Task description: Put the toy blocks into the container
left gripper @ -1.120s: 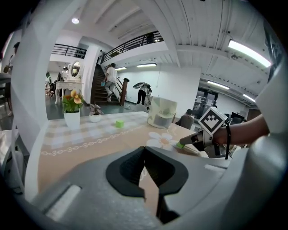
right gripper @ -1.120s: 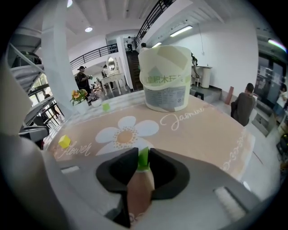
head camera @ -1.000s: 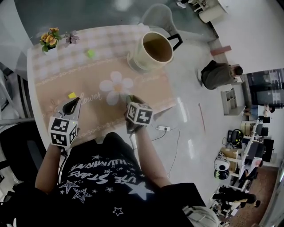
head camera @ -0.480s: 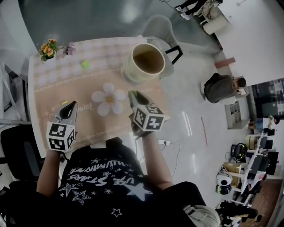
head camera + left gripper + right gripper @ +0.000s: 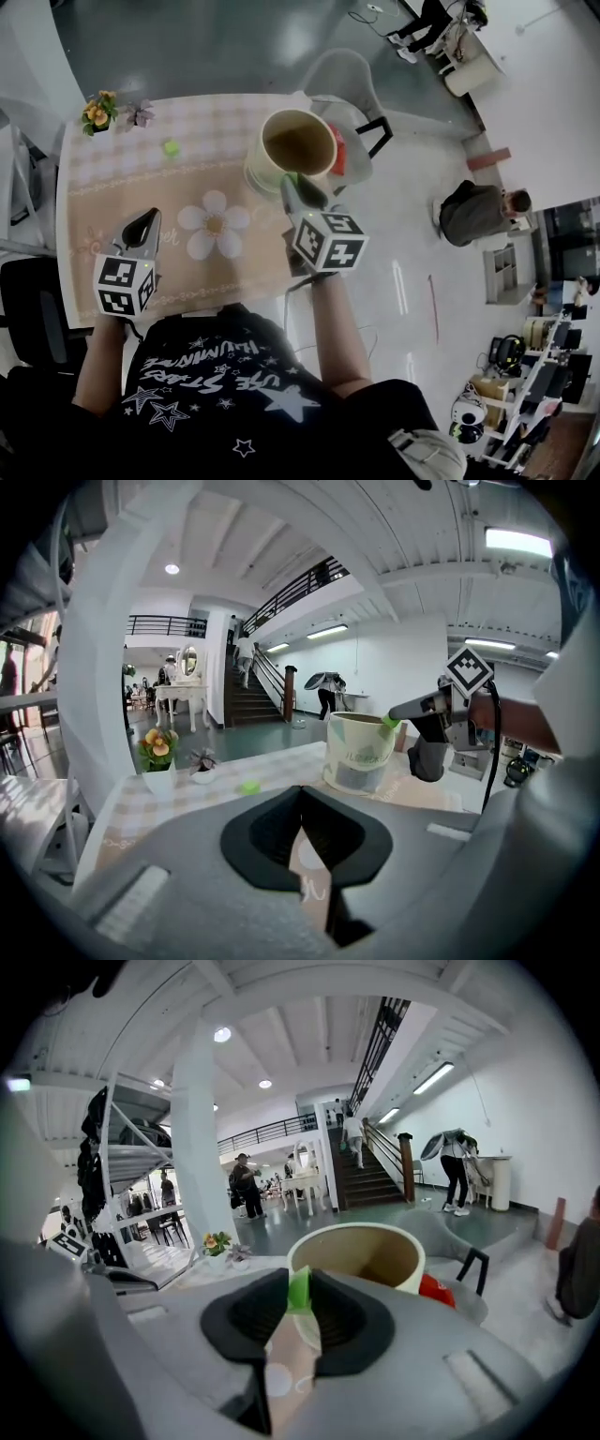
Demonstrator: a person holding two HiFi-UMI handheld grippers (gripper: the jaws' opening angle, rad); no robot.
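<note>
clamping small green toy block (image 5: 298, 1293) with right gripper (image 5: 292, 181) at rim of cream cylindrical container (image 5: 257, 167), lettering illegible; holding left gripper (image 5: 300, 794) pinched together.

Bright, even indoor light from ceiling strips (image 5: 517, 540); soft shadows, glare patch on the glossy floor (image 5: 298, 42). Heavy fisheye warp and dark vignette in both gripper views, near foreground soft.

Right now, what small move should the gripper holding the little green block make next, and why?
Probably ease the right gripper forward over the open mouth of the round cream container, then open it: its small green toy block is pinched right at the near rim.
</note>
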